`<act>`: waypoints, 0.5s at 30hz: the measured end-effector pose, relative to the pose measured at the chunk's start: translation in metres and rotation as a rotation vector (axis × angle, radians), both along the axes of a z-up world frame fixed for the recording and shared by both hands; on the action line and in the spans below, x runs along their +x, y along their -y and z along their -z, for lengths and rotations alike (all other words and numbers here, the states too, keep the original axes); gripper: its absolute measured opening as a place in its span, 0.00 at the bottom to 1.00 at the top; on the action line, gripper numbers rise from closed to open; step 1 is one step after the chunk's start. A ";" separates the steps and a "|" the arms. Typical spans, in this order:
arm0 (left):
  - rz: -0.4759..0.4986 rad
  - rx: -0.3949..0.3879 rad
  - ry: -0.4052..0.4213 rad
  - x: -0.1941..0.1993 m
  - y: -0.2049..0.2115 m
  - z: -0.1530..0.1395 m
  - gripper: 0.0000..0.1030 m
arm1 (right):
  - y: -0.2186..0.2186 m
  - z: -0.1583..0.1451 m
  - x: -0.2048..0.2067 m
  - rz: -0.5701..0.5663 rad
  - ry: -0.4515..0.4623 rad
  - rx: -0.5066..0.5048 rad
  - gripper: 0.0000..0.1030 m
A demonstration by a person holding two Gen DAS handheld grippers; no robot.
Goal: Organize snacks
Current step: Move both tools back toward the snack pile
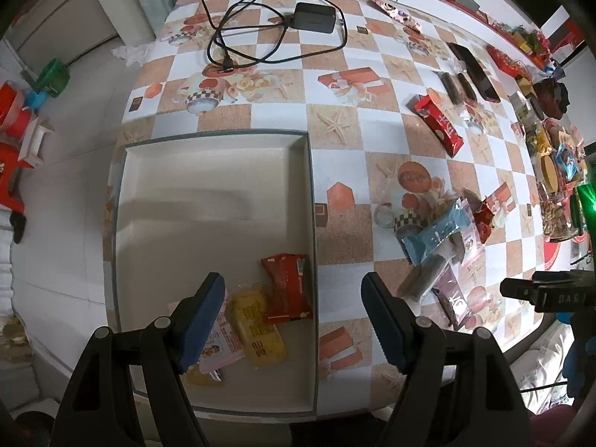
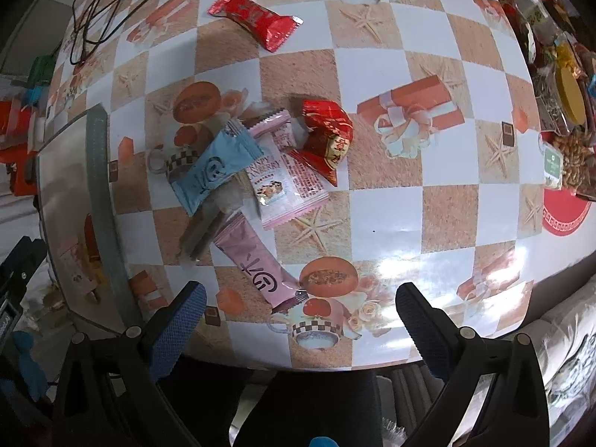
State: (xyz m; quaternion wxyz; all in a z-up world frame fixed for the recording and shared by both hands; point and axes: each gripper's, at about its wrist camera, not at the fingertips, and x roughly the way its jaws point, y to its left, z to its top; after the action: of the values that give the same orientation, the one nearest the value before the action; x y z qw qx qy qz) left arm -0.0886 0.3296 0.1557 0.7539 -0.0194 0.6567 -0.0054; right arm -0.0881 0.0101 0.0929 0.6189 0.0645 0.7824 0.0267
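A shallow white box (image 1: 208, 171) lies on the checkered table and holds a red packet (image 1: 288, 287), a yellow packet (image 1: 257, 326) and a pink packet (image 1: 223, 339). My left gripper (image 1: 292, 322) is open and empty above the box's near right corner. A pile of snacks lies right of the box: a blue packet (image 2: 214, 165), a pink bar (image 2: 257, 264), a pink-white packet (image 2: 287, 178) and a red packet (image 2: 327, 138). A long red packet (image 2: 255, 15) lies farther off. My right gripper (image 2: 300, 322) is open and empty, near the pink bar's end.
A black charger and cable (image 1: 283, 26) lie at the table's far end. A phone (image 1: 473, 70) and more snacks and nuts (image 2: 570, 156) crowd the right side. The box's edge (image 2: 100, 186) shows at left in the right wrist view. The table's near edge is close.
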 end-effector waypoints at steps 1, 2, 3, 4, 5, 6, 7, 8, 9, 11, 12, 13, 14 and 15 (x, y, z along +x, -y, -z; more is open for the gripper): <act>0.001 0.003 -0.004 -0.001 0.000 0.001 0.77 | 0.002 0.002 -0.001 0.006 -0.004 0.001 0.99; 0.003 0.006 -0.007 -0.001 0.001 0.001 0.77 | 0.004 0.004 -0.001 0.014 -0.009 0.003 0.99; 0.008 0.010 -0.011 -0.001 0.001 0.002 0.77 | 0.006 0.006 -0.002 0.020 -0.011 0.006 0.99; 0.018 0.016 -0.016 -0.002 0.002 0.002 0.77 | 0.008 0.007 -0.003 0.027 -0.014 0.006 0.99; 0.029 0.022 -0.021 -0.002 0.003 0.003 0.77 | 0.011 0.010 -0.004 0.034 -0.017 0.005 0.99; 0.042 0.030 -0.024 -0.002 0.004 0.003 0.77 | 0.013 0.011 -0.005 0.036 -0.019 0.000 0.99; 0.059 0.041 -0.026 -0.002 0.006 0.004 0.77 | 0.016 0.014 -0.006 0.037 -0.021 -0.008 0.99; 0.073 0.049 -0.027 -0.002 0.007 0.004 0.77 | 0.020 0.017 -0.007 0.041 -0.021 -0.018 0.99; 0.080 0.053 -0.030 -0.002 0.008 0.004 0.77 | 0.022 0.019 -0.008 0.044 -0.022 -0.027 0.99; 0.086 0.053 -0.041 -0.002 0.010 0.006 0.77 | 0.029 0.025 -0.012 0.057 -0.025 -0.043 0.99; 0.086 0.055 -0.049 -0.002 0.011 0.007 0.77 | 0.033 0.028 -0.015 0.065 -0.026 -0.047 0.99; 0.090 0.056 -0.057 -0.002 0.013 0.010 0.77 | 0.035 0.032 -0.017 0.074 -0.030 -0.050 0.99; 0.092 0.056 -0.063 -0.002 0.015 0.012 0.77 | 0.038 0.036 -0.021 0.081 -0.038 -0.054 0.99; 0.093 0.056 -0.070 -0.002 0.018 0.014 0.77 | 0.039 0.040 -0.023 0.082 -0.042 -0.055 0.99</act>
State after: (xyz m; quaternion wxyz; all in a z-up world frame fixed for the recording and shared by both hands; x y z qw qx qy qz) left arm -0.0911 0.3119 0.1416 0.7297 0.0321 0.6827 -0.0215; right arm -0.1115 -0.0289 0.0533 0.6045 0.0799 0.7923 -0.0217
